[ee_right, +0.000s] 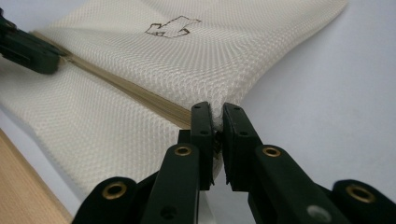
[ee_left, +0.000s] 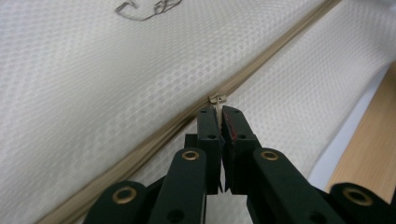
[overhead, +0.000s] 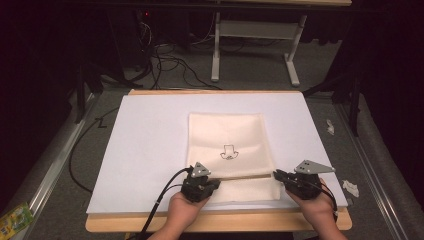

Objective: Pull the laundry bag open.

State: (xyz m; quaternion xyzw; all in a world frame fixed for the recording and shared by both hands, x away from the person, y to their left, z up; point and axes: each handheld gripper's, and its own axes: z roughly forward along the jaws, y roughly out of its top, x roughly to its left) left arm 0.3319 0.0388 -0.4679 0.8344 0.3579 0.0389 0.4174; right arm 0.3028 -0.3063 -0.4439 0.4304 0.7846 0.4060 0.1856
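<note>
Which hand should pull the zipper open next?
Probably the left. The left gripper is shut on the zipper pull of the mesh bag. The right gripper pinches the bag's edge at the zipper's end, so it can hold it steady.

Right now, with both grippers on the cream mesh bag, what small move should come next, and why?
Probably slide the left gripper, shut on the small metal zipper pull, along the tan zipper toward the right gripper, which pinches the cream mesh bag at its edge, holding it taut.
</note>
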